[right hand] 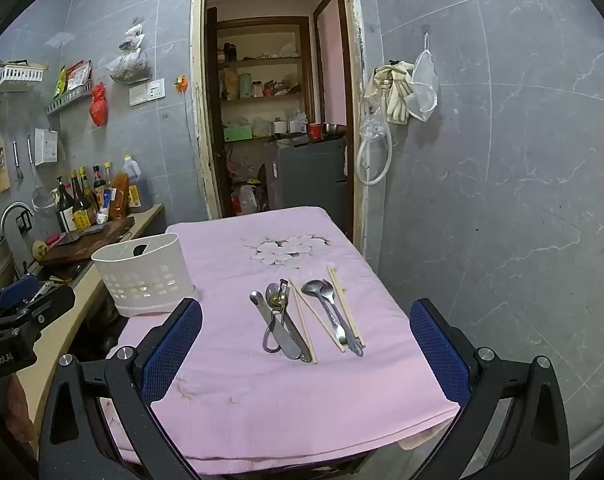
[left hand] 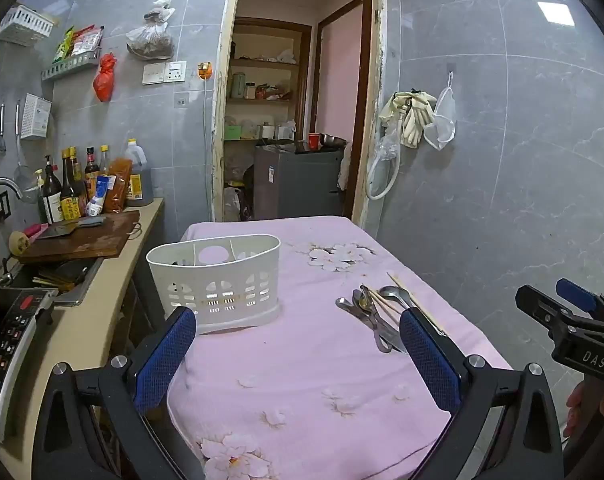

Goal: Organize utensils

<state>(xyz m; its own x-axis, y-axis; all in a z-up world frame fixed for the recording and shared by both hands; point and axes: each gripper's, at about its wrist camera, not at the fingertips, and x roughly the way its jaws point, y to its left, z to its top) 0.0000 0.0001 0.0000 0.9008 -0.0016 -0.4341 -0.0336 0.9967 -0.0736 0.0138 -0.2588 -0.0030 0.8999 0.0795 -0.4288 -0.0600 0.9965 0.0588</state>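
Note:
A white slotted utensil caddy (left hand: pixel 215 282) (right hand: pixel 141 274) with dividers stands on the left of a pink flowered tablecloth (left hand: pixel 302 360) (right hand: pixel 269 380). To its right lie metal spoons (right hand: pixel 322 292), a peeler (right hand: pixel 279 300), a knife (right hand: pixel 285 336) and wooden chopsticks (right hand: pixel 344 304), seen as one utensil pile (left hand: pixel 376 312) in the left wrist view. My left gripper (left hand: pixel 297 340) hangs open over the table's near edge, nothing between its blue pads. My right gripper (right hand: pixel 306 332) is open too, short of the utensils, holding nothing; it also shows as the right gripper (left hand: pixel 570 312) at the edge of the left wrist view.
A counter (left hand: pixel 101 300) on the left carries a cutting board (left hand: pixel 81 240), sauce bottles (left hand: pixel 73 188) and an induction cooker (left hand: pixel 13 344). A grey tiled wall (right hand: pixel 502 200) runs close along the table's right side. A doorway (right hand: pixel 277 120) opens behind the table.

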